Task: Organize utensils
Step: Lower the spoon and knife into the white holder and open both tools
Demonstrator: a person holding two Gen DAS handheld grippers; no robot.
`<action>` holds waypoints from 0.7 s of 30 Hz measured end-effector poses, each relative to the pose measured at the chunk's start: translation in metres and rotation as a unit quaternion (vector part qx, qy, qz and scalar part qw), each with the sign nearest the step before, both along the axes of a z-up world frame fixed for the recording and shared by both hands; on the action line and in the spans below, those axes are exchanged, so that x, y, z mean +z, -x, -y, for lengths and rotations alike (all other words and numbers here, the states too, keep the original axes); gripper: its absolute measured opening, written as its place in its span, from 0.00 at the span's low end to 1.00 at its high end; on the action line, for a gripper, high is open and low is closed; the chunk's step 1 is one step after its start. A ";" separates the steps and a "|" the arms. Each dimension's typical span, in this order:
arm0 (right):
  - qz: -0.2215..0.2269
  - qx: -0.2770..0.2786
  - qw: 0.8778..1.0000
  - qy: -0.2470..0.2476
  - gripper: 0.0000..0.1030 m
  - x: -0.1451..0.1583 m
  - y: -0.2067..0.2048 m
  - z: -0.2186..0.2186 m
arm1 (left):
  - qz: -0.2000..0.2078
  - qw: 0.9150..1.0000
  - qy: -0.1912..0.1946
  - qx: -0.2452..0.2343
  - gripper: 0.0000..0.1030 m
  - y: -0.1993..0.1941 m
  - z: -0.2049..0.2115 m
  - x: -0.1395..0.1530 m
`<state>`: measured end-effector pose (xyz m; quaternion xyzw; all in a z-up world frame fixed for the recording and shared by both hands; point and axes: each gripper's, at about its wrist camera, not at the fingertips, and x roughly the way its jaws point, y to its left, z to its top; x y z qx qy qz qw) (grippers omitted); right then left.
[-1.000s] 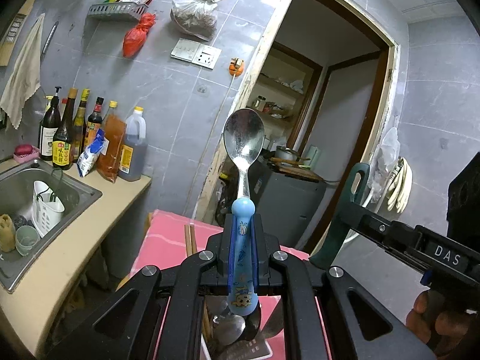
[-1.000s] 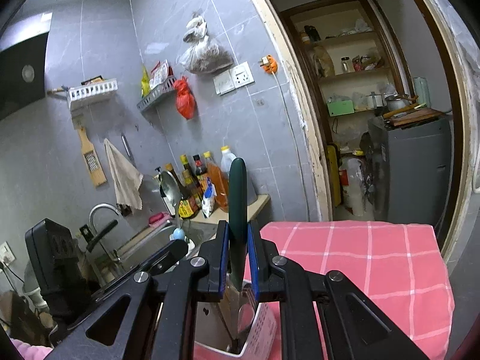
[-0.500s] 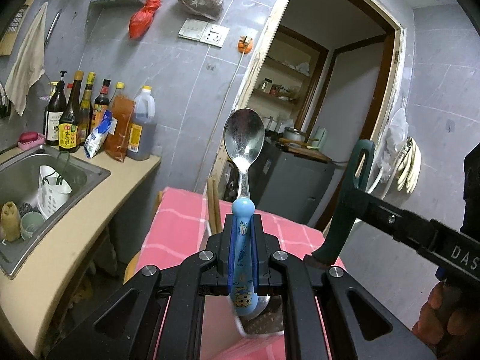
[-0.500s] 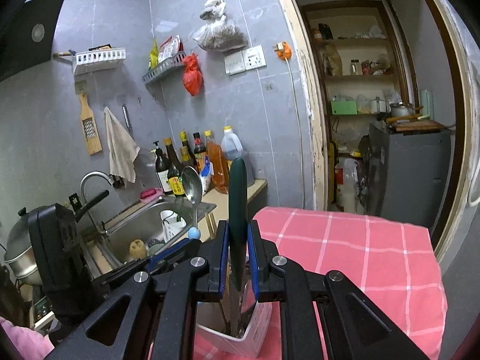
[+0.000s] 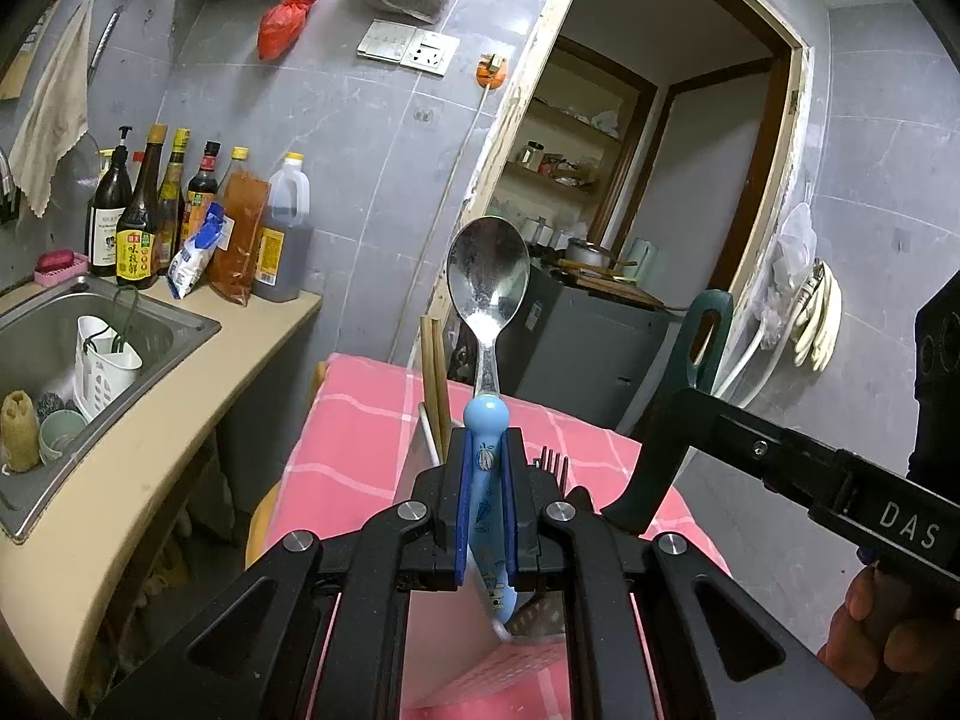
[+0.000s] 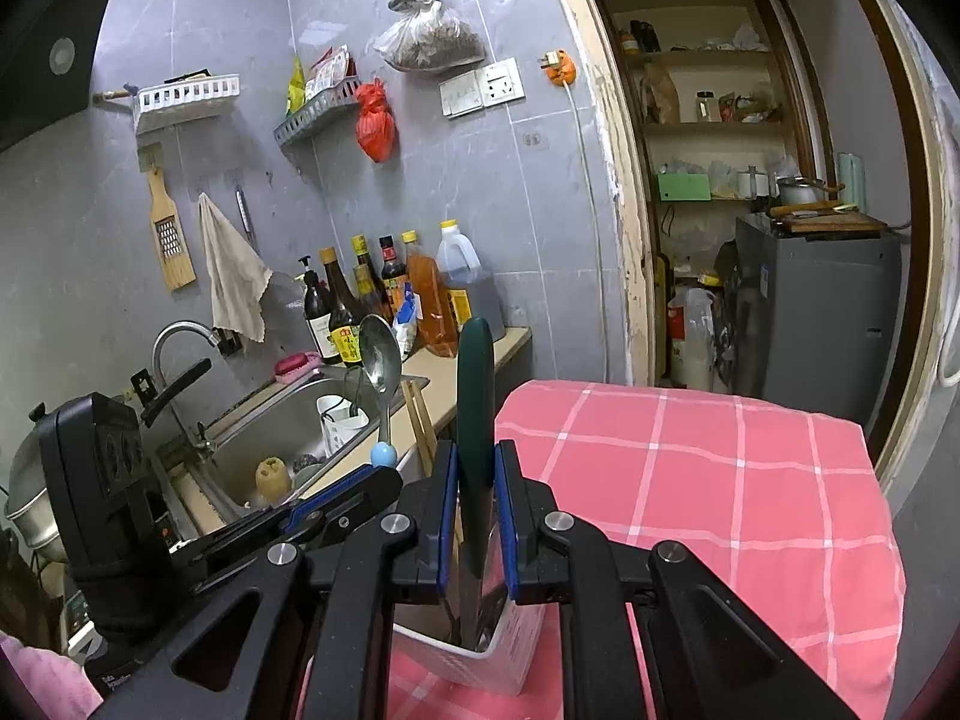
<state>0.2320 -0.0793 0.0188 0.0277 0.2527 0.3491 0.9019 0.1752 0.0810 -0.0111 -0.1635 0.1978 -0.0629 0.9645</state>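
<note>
- The left gripper (image 5: 483, 513) is clamped on the blue handle of a spoon (image 5: 487, 300), whose metal bowl stands upright above the pads.
- Directly below this gripper sits a white utensil holder (image 5: 447, 618) on the pink checked tablecloth (image 5: 354, 426).
- The spoon's handle tip reaches down into the holder's mouth.
- 2 wooden chopsticks (image 5: 435, 381) stand in the holder just left of the spoon, and fork tines (image 5: 555, 459) poke up just right of it.
- The right gripper (image 6: 476, 525) grips the dark green handle of a knife (image 6: 475, 414), held upright.
- The knife's lower end drops into the holder, directly beneath this gripper.
- To the left gripper's far left lies a steel sink (image 5: 66, 324).
</note>
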 end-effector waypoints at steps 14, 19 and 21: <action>-0.019 0.002 1.000 0.011 0.12 -0.013 0.000 -0.004 | -0.006 1.000 0.010 -0.024 0.06 0.004 -0.004 -0.003; -0.031 0.002 0.999 0.013 0.12 -0.019 0.000 -0.004 | -0.010 0.999 0.004 -0.039 0.06 0.004 -0.003 -0.002; -0.037 0.002 0.999 0.014 0.12 -0.020 0.000 -0.004 | -0.011 0.999 0.002 -0.042 0.06 0.004 -0.003 -0.003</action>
